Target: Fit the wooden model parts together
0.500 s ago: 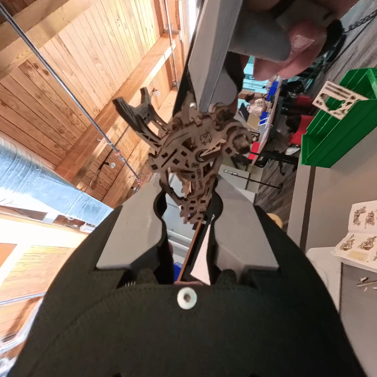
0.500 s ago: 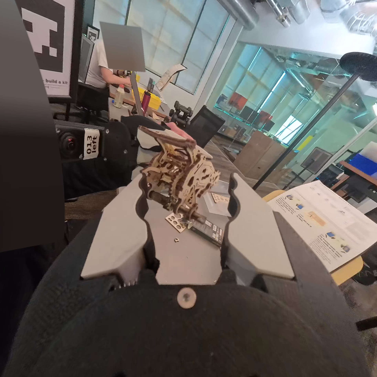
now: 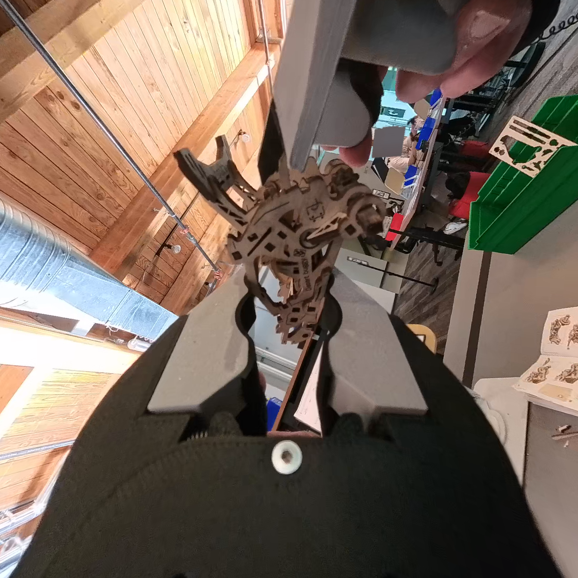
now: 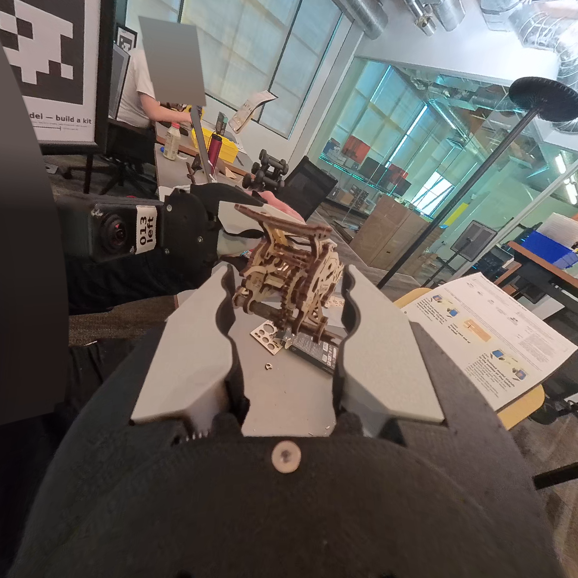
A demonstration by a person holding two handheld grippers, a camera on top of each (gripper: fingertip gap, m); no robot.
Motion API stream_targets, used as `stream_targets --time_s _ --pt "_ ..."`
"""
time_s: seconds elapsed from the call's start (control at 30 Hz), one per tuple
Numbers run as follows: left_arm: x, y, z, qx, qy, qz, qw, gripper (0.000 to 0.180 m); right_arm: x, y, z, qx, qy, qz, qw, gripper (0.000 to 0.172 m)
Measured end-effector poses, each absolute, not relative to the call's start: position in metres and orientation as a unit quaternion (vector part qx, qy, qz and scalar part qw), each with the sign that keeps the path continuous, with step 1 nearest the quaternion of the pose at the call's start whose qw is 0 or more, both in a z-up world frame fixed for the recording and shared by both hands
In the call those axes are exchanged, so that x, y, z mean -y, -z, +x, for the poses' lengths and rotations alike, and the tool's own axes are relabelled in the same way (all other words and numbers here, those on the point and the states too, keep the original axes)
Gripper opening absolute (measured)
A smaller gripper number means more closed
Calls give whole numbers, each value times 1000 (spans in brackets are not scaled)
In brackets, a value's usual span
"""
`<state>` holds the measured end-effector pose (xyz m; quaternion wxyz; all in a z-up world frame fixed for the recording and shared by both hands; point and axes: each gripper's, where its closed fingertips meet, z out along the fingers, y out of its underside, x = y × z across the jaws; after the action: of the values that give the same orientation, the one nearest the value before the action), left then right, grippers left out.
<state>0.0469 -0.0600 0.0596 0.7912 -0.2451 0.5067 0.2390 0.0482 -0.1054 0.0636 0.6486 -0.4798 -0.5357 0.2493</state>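
Your left hand-held gripper (image 3: 289,291) clamped the largely assembled wooden model (image 3: 300,231); your right hand-held gripper (image 4: 287,281) stood apart around it, final fitting seemingly outstanding.

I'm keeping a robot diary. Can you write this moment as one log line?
step: fitting parts | left gripper: shut on wooden model | right gripper: around it, grip unclear | model: held up

Each claw has a broad, matte black, finely ribbed body, rounded like a dome, with a pale round screw head set at its centre near the finger roots. Two flat light-grey fingers (image 3: 372,353) taper forward from it, their inner edges black and scalloped. A small coil spring shows at the left finger's base. In the right wrist view, the left claw (image 4: 247,231) carries a black camera with a round lens and a white label beside it.
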Motion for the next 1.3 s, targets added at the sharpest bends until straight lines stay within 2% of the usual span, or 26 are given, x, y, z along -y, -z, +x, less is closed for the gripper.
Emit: stream_targets --time_s 0.03,0.27,0.63,1.1,1.3 --pt "60 -60 46 -505 -241 -244 792 37 105 -64 48 535 -248 -480 650 66" --pt "63 -63 46 -498 -246 -232 798 37 102 -80 59 489 -304 -483 660 50" --pt "62 -59 52 -505 -288 -218 784 37 88 -70 52 463 -318 -518 645 52" --pt "52 -53 54 -502 -251 -266 784 37 87 -69 49 487 -246 -485 683 51" --pt "50 -59 48 -489 -261 -277 785 37 79 -79 68 464 -272 -501 678 56"
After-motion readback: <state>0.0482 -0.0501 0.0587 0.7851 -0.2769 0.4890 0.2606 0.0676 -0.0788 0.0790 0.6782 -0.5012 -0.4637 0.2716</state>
